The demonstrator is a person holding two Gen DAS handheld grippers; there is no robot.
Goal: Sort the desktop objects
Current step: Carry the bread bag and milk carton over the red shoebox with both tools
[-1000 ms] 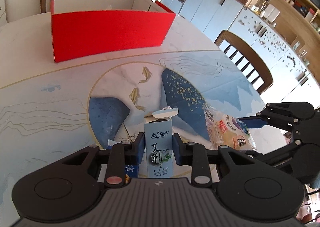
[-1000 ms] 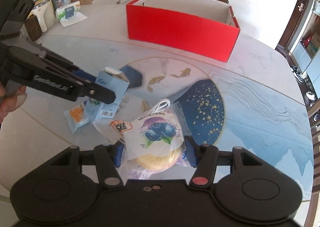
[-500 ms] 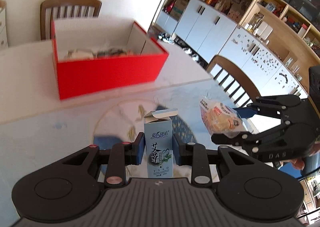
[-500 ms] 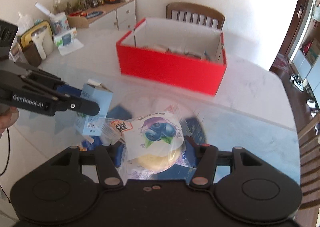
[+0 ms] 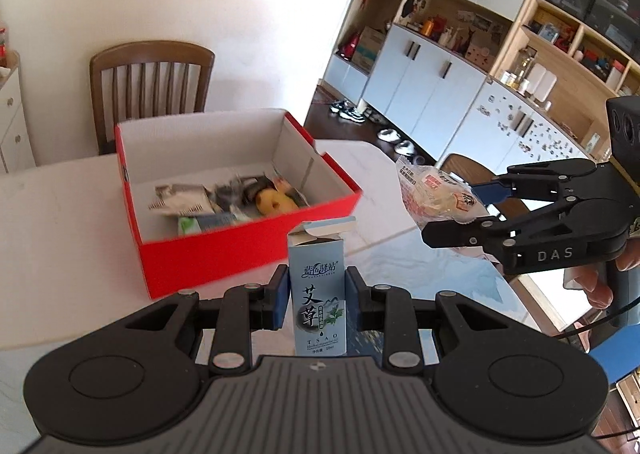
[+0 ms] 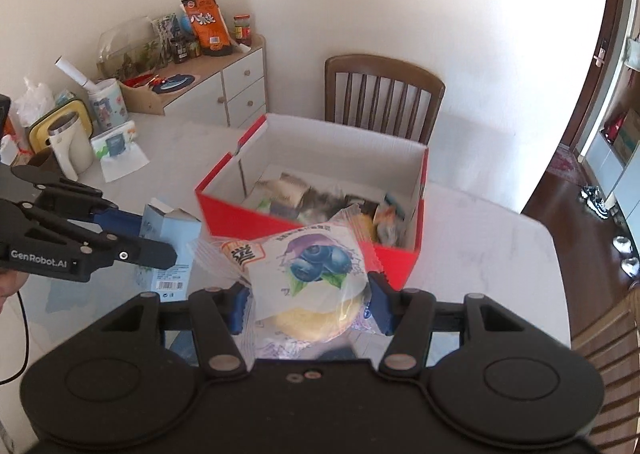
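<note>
- Left wrist view: the left tongs (image 5: 316, 296) are closed on a pale blue carton (image 5: 318, 294), held upright between the blue pads with its top flap open.
- Ahead of these tongs and a little to the left sits the red box (image 5: 248, 250) on the table (image 5: 60, 222). It already holds several packets and a yellow ring-shaped item, so part of the sorting looks done.
- To the right, well apart from the carton, the right tongs (image 5: 468, 210) carry a bagged bun (image 5: 432, 194) in the air, not yet over the box.
- Right wrist view: the right tongs (image 6: 308, 302) grip the bagged bun (image 6: 308, 278), blueberry print facing up, with the pads pressing the wrapper on both sides.
- Straight ahead, just past the bun, is the red box (image 6: 396, 258), with its open top in view.
- To the left, the left tongs (image 6: 156, 238) hold the carton (image 6: 172, 242) above the table.
- My judgement: both items are lifted and near the box; what remains is to bring each over the opening and let go. Whether anything else is left on the table cannot be told from here.
</note>
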